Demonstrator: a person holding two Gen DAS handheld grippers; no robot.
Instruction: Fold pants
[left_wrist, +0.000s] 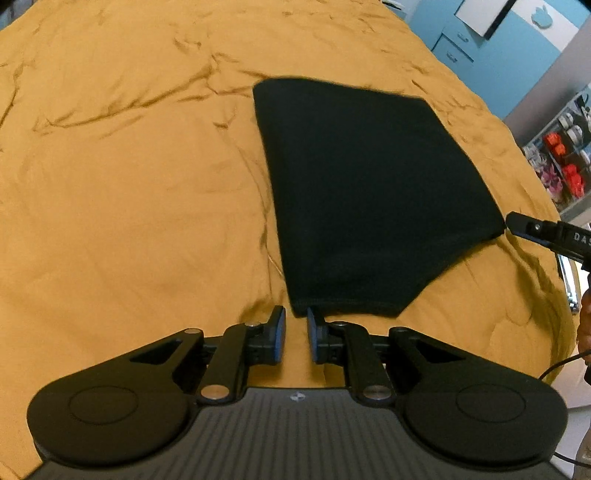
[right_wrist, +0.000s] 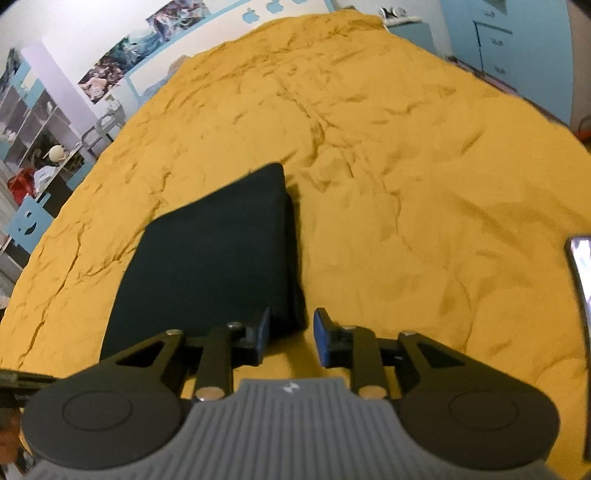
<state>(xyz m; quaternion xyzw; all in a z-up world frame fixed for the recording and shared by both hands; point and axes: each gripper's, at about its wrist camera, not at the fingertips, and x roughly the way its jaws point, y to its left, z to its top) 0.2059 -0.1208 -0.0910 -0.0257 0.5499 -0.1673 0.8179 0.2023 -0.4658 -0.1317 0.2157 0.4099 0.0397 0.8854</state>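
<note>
The black pants (left_wrist: 369, 192) lie folded into a compact, roughly four-sided stack on the yellow bedspread (left_wrist: 129, 184). My left gripper (left_wrist: 296, 326) hovers at the stack's near left corner, its jaws a narrow gap apart with only bedspread showing between the blue pads. In the right wrist view the pants (right_wrist: 214, 258) stretch away to the left. The right gripper (right_wrist: 291, 330) is open and straddles their near right corner without pressing it. Seen from the left wrist, the right gripper's finger (left_wrist: 524, 227) sits at the stack's right corner.
The wrinkled bedspread (right_wrist: 406, 166) fills most of both views. A phone-like screen (right_wrist: 581, 266) lies at the bed's right edge. Blue cabinets (left_wrist: 480, 48) and cluttered shelves (left_wrist: 561, 158) stand beyond the bed. A person's hand (left_wrist: 585, 325) shows at the right.
</note>
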